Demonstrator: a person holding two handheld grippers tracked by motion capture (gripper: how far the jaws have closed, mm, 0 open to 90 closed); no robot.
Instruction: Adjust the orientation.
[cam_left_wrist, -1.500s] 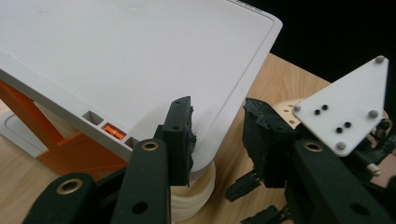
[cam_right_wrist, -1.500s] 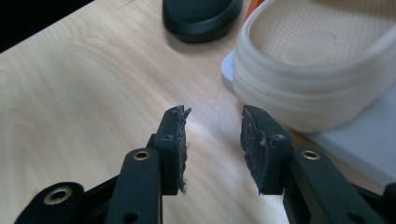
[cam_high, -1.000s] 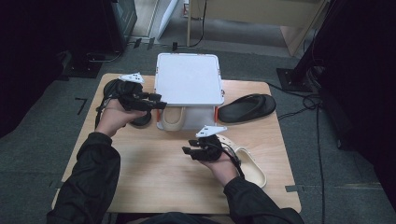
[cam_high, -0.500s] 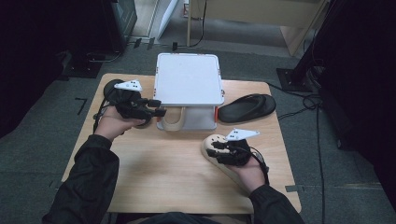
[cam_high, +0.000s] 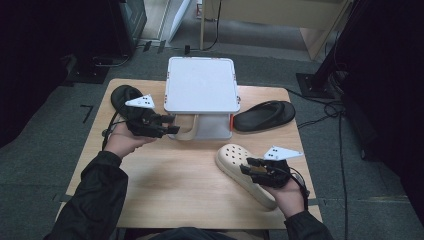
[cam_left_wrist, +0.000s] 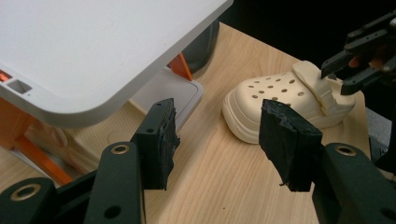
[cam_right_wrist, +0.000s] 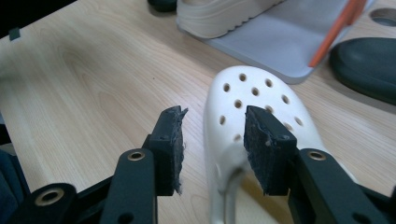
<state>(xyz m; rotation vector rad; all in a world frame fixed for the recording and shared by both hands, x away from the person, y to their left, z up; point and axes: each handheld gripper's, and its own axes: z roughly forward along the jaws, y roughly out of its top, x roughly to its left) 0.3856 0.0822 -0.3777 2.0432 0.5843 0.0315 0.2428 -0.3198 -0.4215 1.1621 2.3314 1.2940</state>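
Right hand-held gripper (cam_high: 248, 168) is hovering agape over the cream clog (cam_high: 239, 165), gripping nothing. Left hand-held gripper (cam_high: 171, 124) is gaping empty beside the white rack (cam_high: 201, 84), left of clog.

The table (cam_high: 165, 185) is evenly lit from above, while the floor (cam_high: 45, 125) around it stays dim. Shadows are soft. The close views look slightly blurred at the bottom.

Cream perforated clog (cam_high: 241, 171) upright on table, near right, toe toward rack
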